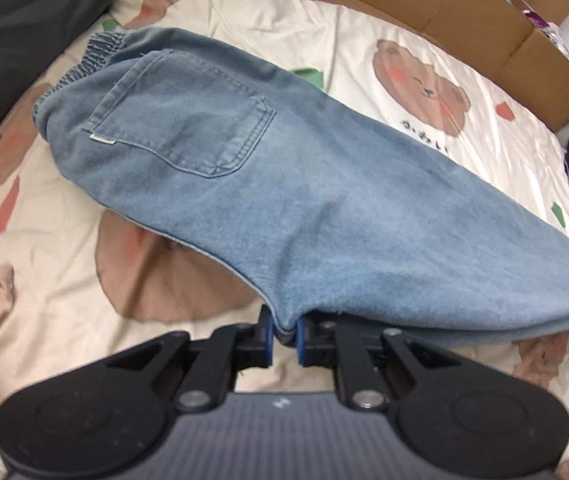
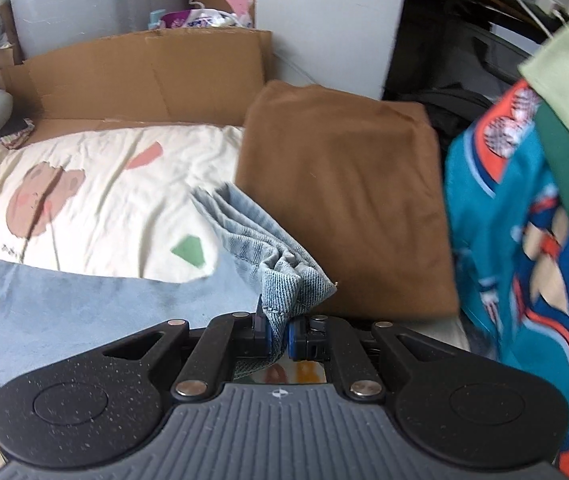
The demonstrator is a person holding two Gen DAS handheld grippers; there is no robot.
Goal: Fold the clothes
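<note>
With both grippers clamped on the jeans (image 1: 304, 184), we hold them stretched over the bed (image 1: 64, 288): left gripper (image 1: 284, 334) fingers pinch the lower-centre edge, right gripper (image 2: 280, 334) fingers pinch the bunched hem. Tension likely keeps the legs stacked flat for the next fold.

Left gripper (image 1: 284, 338): 2 blue-padded fingers (image 1: 268, 338) pinched close together on a denim fold, pointing forward.
Right gripper (image 2: 278, 338): 2 blue pads (image 2: 291, 340) clamped on bunched denim, fingers nearly closed, level.
</note>
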